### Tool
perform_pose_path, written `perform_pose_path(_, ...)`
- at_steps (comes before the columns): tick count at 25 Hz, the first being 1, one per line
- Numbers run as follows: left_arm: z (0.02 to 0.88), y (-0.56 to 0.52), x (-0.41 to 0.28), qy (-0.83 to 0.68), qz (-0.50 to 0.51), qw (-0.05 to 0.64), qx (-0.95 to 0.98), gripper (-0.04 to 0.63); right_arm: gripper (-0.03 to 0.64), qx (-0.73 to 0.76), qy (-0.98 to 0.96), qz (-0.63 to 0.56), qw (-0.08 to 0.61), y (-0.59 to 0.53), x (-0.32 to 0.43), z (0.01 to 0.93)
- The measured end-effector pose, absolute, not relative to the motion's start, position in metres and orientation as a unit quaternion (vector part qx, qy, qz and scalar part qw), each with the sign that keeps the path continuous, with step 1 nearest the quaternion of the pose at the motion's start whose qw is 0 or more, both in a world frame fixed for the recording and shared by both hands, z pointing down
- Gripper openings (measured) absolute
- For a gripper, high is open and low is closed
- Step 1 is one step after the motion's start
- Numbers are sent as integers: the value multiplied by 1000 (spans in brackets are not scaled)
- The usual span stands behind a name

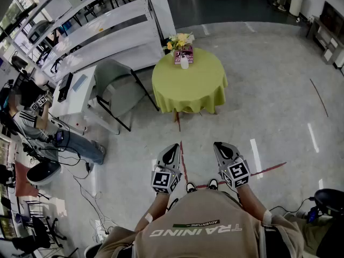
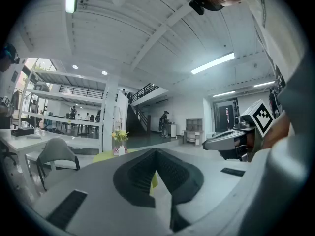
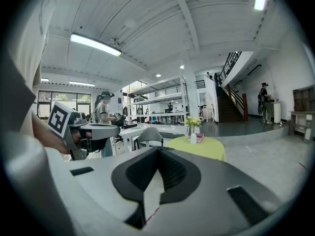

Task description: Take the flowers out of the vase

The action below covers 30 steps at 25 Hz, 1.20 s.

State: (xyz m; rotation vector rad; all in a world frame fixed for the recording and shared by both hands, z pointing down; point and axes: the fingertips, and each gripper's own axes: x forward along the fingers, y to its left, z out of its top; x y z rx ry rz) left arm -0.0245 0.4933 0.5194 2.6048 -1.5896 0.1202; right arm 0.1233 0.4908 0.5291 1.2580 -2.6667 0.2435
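Yellow-orange flowers (image 1: 180, 40) are sitting bunched in a small white vase (image 1: 184, 63) on the green surface (image 1: 188, 90). The left gripper (image 1: 173, 147) and right gripper (image 1: 220, 145) are hovering well apart from the vase, jaws together and empty.

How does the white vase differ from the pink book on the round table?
The vase is white and stands upright, holding flowers; the book is pink and lies flat. The vase is slimmer, the book broader. Both rest on the green tablecloth.
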Motion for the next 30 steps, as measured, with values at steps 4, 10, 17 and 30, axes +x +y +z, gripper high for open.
perform_pose_path(4,517,493,-34,-517,39,48,854,2,-1,425,-898,81,83,484,113,523)
perform_pose_path(10,517,489,-54,-529,35,53,846,2,0,426,-897,75,89,476,103,524)
perform_pose_path(17,532,484,-86,-524,30,75,848,2,0,429,-891,113,93,468,74,541)
perform_pose_path(30,542,444,-101,-462,19,84,882,2,0,477,-860,132,124,448,62,564)
